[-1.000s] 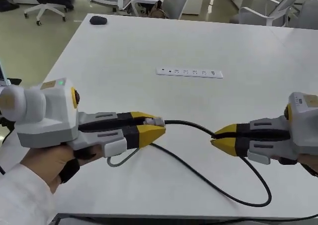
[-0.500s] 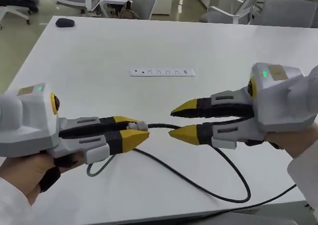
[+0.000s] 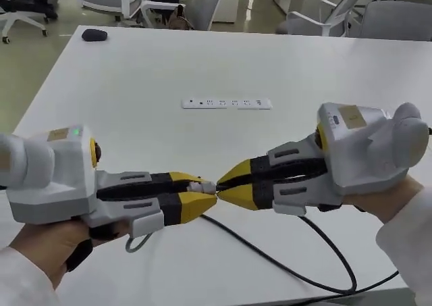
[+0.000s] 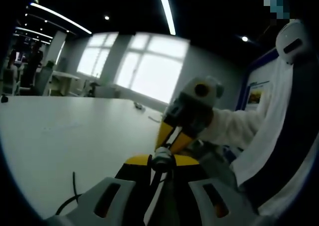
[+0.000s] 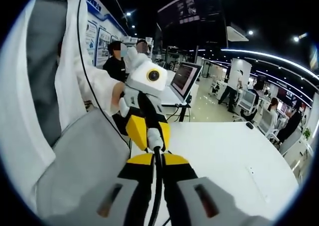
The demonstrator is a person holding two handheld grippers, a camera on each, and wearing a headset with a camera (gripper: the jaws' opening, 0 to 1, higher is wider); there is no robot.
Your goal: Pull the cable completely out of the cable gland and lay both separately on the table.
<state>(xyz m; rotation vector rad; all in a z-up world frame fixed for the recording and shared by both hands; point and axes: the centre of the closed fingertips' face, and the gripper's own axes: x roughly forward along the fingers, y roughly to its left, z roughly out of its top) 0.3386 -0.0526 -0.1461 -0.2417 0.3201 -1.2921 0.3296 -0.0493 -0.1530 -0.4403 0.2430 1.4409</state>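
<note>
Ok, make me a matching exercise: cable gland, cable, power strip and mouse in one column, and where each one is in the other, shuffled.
1 cable gland
2 cable
3 power strip
4 mouse

A far left corner of the table
B held by the right gripper
C middle of the table
D held by the left gripper

Pairs: 1-D, 2-B, 3-C, 4-A

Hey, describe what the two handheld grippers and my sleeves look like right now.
The left gripper and right gripper match: chunky pale grey pistol-shaped bodies, black jaws ending in pointed yellow tips. Each carries a tan sticker on top; the left one's top also shows a small green light. Both sleeves are white.
</note>
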